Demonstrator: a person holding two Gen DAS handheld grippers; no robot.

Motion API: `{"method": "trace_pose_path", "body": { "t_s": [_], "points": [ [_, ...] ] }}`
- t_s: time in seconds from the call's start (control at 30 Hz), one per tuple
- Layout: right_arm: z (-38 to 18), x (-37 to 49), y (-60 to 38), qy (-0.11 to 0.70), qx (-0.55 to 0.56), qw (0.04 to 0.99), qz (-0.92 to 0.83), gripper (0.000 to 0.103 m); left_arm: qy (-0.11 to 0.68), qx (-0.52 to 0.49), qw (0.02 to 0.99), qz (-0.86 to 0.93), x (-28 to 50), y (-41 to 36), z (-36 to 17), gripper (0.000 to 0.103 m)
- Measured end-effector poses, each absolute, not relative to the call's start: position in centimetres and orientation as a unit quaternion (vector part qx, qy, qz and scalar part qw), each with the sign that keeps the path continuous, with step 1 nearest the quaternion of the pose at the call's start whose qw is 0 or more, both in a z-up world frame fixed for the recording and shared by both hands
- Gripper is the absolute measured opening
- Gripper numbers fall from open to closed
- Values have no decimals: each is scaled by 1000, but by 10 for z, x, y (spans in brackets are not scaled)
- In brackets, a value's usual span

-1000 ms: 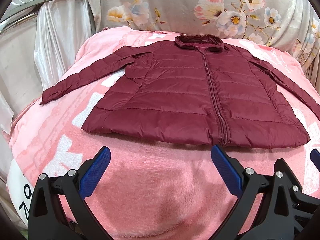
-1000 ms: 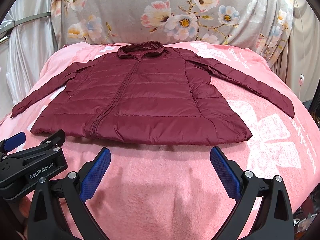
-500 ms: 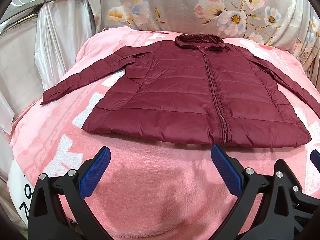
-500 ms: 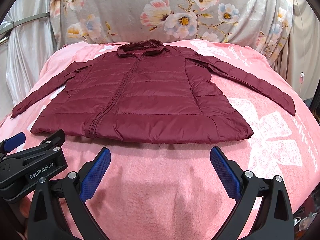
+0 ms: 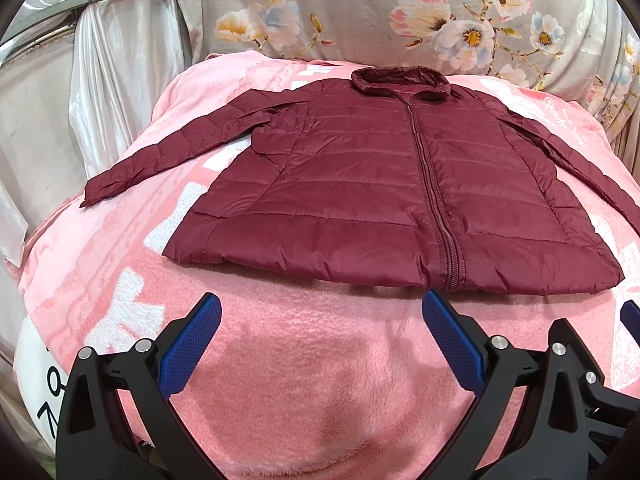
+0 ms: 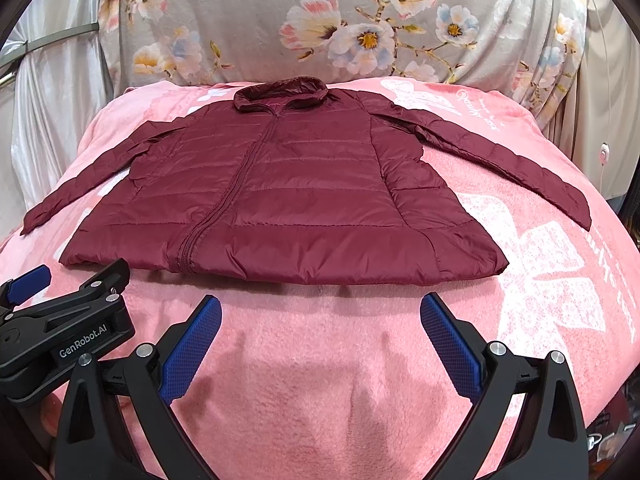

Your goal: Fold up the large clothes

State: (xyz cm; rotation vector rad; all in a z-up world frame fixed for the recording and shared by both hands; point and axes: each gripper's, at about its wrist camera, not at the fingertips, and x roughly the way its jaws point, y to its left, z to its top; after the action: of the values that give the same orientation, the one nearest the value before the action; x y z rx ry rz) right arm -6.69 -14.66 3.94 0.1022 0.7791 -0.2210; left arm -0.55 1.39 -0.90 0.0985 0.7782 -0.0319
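On left gripper [image 6: 30, 292] — "GenRobot.AI"; pink blanket [image 6: 320, 360] script perhaps illegible.

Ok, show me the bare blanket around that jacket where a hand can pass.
Widest free strip: pink fleece blanket between the maroon quilted jacket hem and both open grippers. Smaller gaps lie between each spread sleeve and the body. The collar end crowds the floral cloth.

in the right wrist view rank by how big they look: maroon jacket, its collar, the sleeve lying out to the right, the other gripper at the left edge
1. maroon jacket
2. sleeve
3. left gripper, nearer the camera, so its rank against the sleeve is unsure
4. collar
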Motion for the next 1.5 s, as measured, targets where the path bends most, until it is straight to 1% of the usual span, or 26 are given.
{"method": "trace_pose_path", "body": {
  "t_s": [0.9, 1.5],
  "points": [
    [41, -65, -144, 379, 48, 918, -106, 98, 380, 48, 924, -14, -3, 19, -13, 98],
    [31, -58, -146, 392, 54, 913, -95, 98, 382, 55, 922, -8, 2, 18, -19, 98]
  ]
}}
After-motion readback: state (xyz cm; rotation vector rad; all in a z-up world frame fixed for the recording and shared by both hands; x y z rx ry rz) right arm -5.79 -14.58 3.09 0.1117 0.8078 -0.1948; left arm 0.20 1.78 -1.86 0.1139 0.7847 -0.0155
